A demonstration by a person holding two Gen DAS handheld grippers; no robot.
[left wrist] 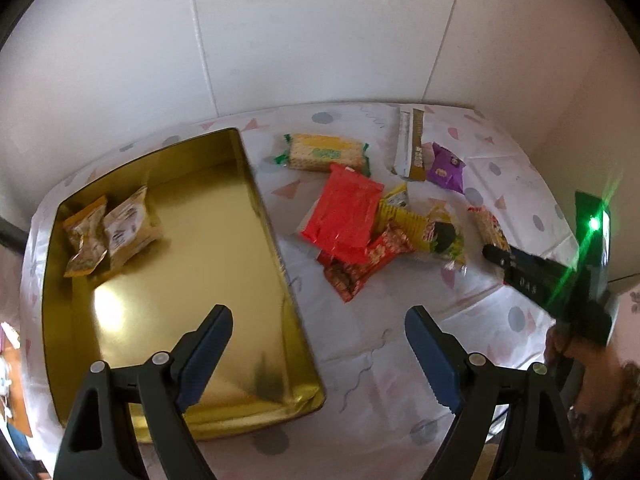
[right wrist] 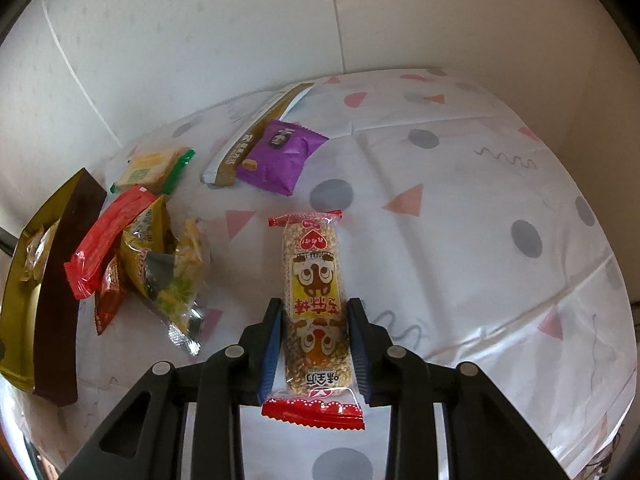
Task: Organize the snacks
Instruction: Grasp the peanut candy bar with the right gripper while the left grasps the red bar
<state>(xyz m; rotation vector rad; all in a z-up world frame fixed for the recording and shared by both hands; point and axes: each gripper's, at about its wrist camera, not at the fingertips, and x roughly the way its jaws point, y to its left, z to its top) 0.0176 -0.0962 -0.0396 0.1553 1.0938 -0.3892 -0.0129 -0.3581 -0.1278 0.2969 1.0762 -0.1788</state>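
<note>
A long puffed-grain bar in a clear wrapper with red ends lies on the patterned tablecloth. My right gripper is shut on it, a blue pad pressed against each long side. The left wrist view shows that gripper at the right, over the bar. My left gripper hangs open and empty above the near right edge of the gold tin. Two pale snack packets lie in the tin's far left corner. A red packet tops a loose pile beside the tin.
A cracker pack, a purple packet and a long white-and-gold sachet lie toward the wall. Yellow and green packets sit under the red packet. White walls close the table's far side and right side. A person's hand holds the right gripper.
</note>
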